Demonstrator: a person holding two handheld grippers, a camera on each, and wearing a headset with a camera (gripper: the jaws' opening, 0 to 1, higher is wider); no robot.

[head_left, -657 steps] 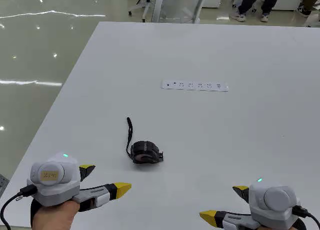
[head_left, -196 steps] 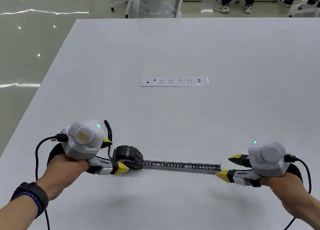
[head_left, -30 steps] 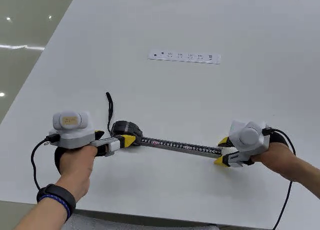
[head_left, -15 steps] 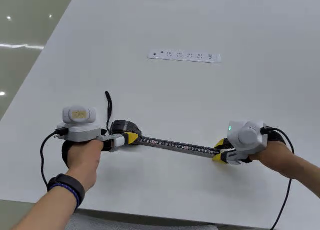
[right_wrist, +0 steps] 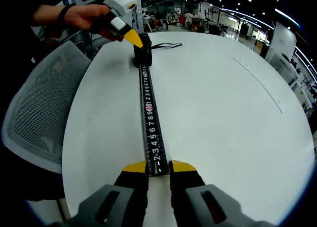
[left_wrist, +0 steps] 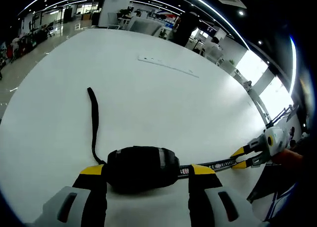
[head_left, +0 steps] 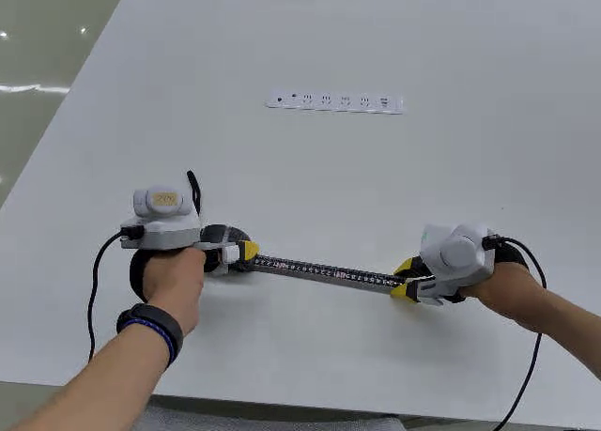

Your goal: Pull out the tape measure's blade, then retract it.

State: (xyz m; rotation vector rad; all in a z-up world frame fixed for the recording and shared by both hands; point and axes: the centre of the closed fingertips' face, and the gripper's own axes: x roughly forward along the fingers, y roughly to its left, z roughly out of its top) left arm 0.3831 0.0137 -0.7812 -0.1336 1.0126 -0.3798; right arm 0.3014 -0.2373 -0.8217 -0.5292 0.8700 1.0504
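Tape measure [left_wrist: 141, 162], black and rounded, sits clamped in the left hand-held gripper [left_wrist: 147, 170]; the right hand-held gripper [right_wrist: 158, 166] pinches its numbered blade [right_wrist: 148, 113].

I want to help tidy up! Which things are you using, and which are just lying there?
In use: tape measure case, blade, left gripper, right gripper.
Just lying there: power strip, mesh chair.

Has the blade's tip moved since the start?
Yes. The blade has run right out of the case: its tip went from opposite the power strip's left end to opposite its right end, in the right tongs.
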